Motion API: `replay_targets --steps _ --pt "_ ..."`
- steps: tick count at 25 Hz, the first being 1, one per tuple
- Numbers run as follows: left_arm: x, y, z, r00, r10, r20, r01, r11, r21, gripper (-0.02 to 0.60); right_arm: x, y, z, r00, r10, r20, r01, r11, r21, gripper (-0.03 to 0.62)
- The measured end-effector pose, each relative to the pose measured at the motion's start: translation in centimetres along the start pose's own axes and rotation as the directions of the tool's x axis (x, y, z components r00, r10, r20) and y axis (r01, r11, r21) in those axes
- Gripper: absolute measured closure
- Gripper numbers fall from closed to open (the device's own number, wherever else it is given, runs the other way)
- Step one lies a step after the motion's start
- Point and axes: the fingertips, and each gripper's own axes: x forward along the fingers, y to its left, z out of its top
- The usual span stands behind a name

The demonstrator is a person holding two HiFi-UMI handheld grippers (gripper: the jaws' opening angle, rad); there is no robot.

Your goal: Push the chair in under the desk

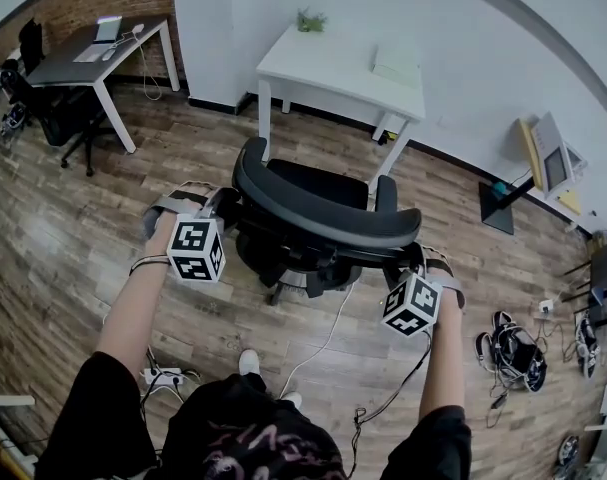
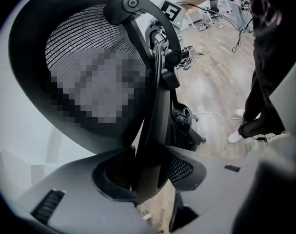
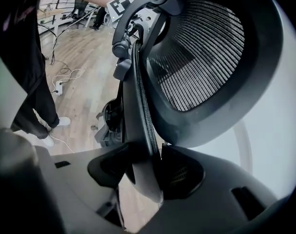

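Black chair (image 1: 318, 183) — seat toward white desk (image 1: 333, 63) | backrest (image 1: 323, 216) crosswise | left gripper (image 2: 148, 177), right gripper (image 3: 145, 172) — clamp backrest

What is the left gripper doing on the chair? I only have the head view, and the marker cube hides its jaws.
Observer: In its own view the left gripper has the rim of the chair back between its jaws, with the pads against it.
Operator: And the right gripper?
Observer: It straddles the opposite rim the same way and looks closed on it.
Operator: Is the back solid where they hold?
Observer: The rim is a smooth solid frame, and the panel inside it is mesh.
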Motion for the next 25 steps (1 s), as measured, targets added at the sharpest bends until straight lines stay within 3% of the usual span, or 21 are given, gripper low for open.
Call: replay_targets --steps 18,25 --pt "7.0 7.4 -0.7 1.0 -0.004 0.02 0.004 1.0 0.004 0.393 6.9 -7.0 -0.3 1.0 0.005 -0.006 -0.005 1.0 0.028 0.382" --pt "10.2 11.0 -0.7 1.0 -0.002 -0.014 0.002 1.0 -0.01 0.393 10.0 -10.7 -0.6 1.0 0.027 0.012 -0.027 1.0 0.005 0.385"
